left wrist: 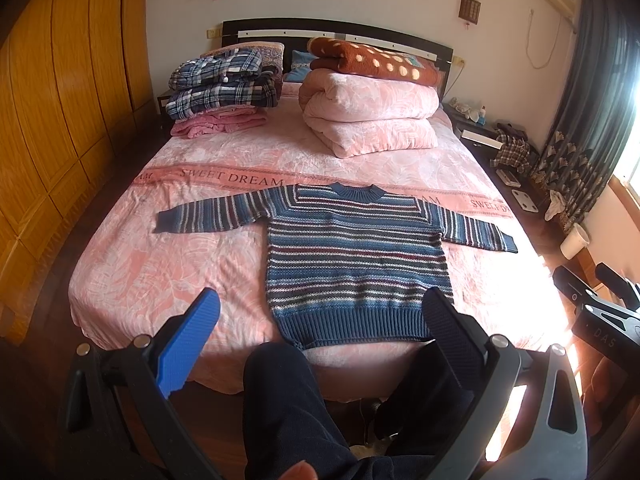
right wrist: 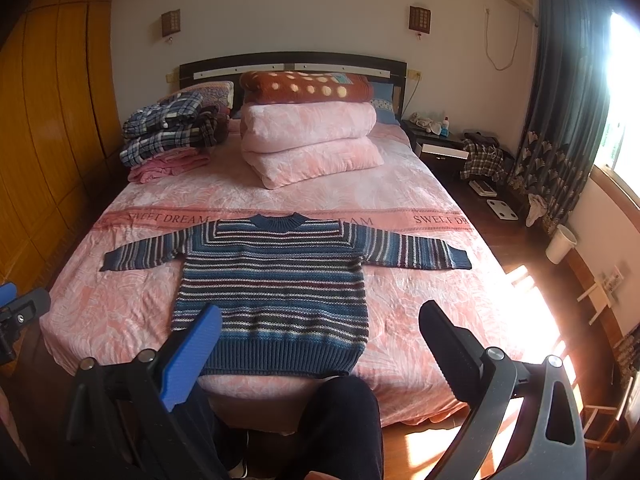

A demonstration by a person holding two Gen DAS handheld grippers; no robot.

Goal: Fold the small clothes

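Left gripper (left wrist: 320, 304) and right gripper (right wrist: 320, 320), each with one blue and one black finger, are hovering with jaws spread wide, gripping nothing, at the foot end of the pink-sheeted bed (right wrist: 420, 208). The blue striped knitted sweater (right wrist: 276, 284) is lying flat there, sleeves outstretched, hem nearest the grippers.
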